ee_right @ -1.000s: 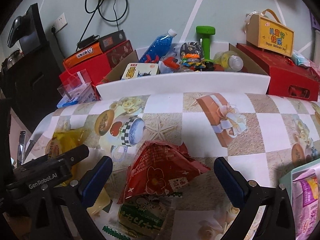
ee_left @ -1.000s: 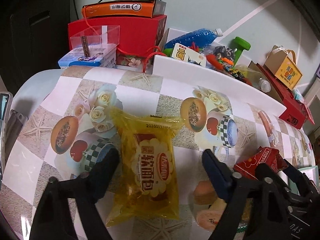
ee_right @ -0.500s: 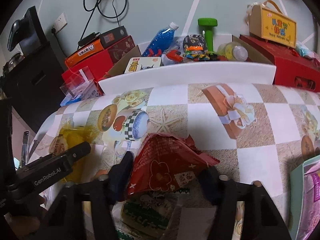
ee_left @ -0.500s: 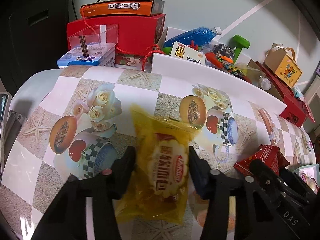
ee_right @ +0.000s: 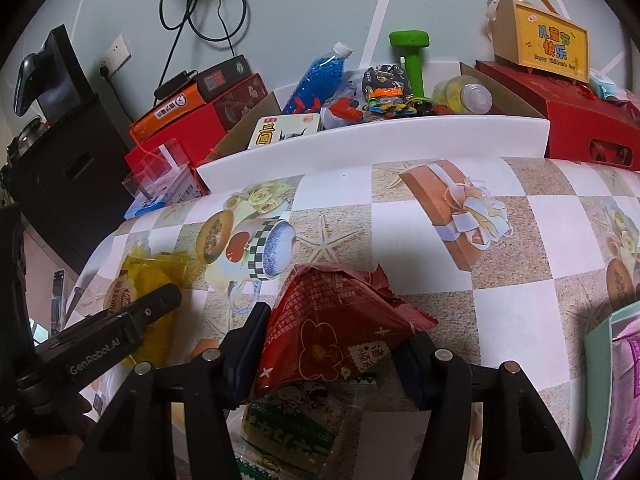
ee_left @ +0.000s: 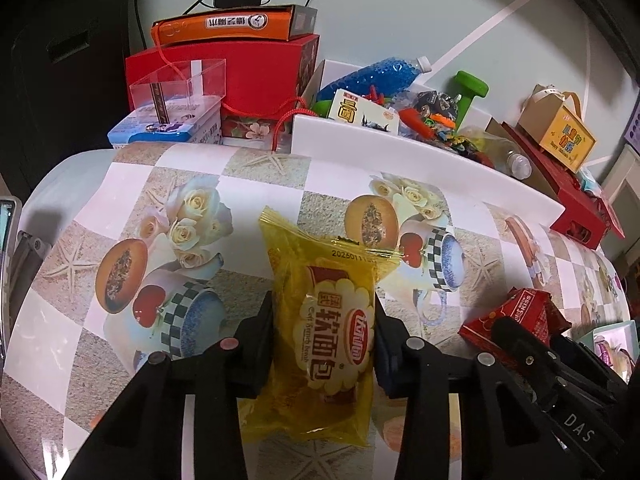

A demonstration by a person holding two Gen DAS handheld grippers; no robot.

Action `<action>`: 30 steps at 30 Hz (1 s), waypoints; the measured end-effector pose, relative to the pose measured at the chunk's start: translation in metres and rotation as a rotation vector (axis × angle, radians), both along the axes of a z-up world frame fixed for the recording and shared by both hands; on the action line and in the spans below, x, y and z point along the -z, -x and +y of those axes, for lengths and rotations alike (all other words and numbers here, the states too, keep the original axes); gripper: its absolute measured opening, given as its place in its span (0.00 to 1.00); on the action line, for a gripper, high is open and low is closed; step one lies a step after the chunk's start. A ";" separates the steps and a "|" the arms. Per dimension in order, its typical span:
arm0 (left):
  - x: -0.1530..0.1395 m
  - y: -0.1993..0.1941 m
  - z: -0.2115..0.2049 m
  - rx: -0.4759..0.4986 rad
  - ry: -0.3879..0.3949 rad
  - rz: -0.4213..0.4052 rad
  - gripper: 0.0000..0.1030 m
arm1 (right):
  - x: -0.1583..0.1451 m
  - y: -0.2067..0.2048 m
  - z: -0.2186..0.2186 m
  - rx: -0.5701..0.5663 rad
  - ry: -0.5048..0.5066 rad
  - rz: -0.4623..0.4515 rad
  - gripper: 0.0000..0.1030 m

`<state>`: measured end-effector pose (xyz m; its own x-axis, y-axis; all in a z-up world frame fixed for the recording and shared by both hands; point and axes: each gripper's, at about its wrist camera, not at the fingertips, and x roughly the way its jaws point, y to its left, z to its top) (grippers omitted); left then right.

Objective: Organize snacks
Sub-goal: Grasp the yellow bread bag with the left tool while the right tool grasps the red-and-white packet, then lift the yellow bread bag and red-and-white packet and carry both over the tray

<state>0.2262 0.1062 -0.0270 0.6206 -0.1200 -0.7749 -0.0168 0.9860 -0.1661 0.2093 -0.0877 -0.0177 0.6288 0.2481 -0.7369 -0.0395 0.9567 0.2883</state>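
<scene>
My left gripper (ee_left: pixel 324 316) is shut on a yellow soft-bread packet (ee_left: pixel 326 312), gripped at its middle on the patterned tablecloth. The packet also shows in the right wrist view (ee_right: pixel 148 288). My right gripper (ee_right: pixel 336 332) is shut on a red triangular snack pack (ee_right: pixel 336 320), whose corner also shows in the left wrist view (ee_left: pixel 524 312). A clear green-printed packet (ee_right: pixel 296 416) lies under the red pack. The left gripper's body (ee_right: pixel 104 344) shows at the left of the right wrist view.
A white tray (ee_right: pixel 400 136) of toys, a blue bottle (ee_right: pixel 320 72) and a green dumbbell (ee_right: pixel 412 52) stands at the table's back. Red boxes (ee_left: pixel 240 76) stand at the back left and right. A teal box with a pink pack (ee_right: pixel 616 392) sits at the right edge.
Both grippers went from wide open to shut: the left on the yellow bread packet, the right on the red snack pack. The yellow packet is squeezed narrower.
</scene>
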 end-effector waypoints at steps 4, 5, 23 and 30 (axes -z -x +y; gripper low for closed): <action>-0.004 0.002 0.000 0.002 0.002 -0.011 0.41 | -0.002 0.001 -0.003 0.008 -0.005 -0.004 0.59; -0.005 0.002 0.000 0.002 0.004 -0.014 0.41 | -0.003 0.002 -0.003 0.009 -0.006 -0.006 0.59; -0.052 0.026 -0.012 0.047 0.013 -0.147 0.41 | -0.050 0.025 -0.017 0.050 -0.017 -0.127 0.59; -0.057 0.027 -0.030 0.098 0.018 -0.156 0.41 | -0.047 0.024 -0.019 0.060 -0.013 -0.104 0.59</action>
<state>0.1990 0.0767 0.0297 0.7178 -0.1983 -0.6674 0.1064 0.9786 -0.1764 0.1849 -0.1070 0.0289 0.7157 0.2167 -0.6640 -0.0129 0.9546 0.2977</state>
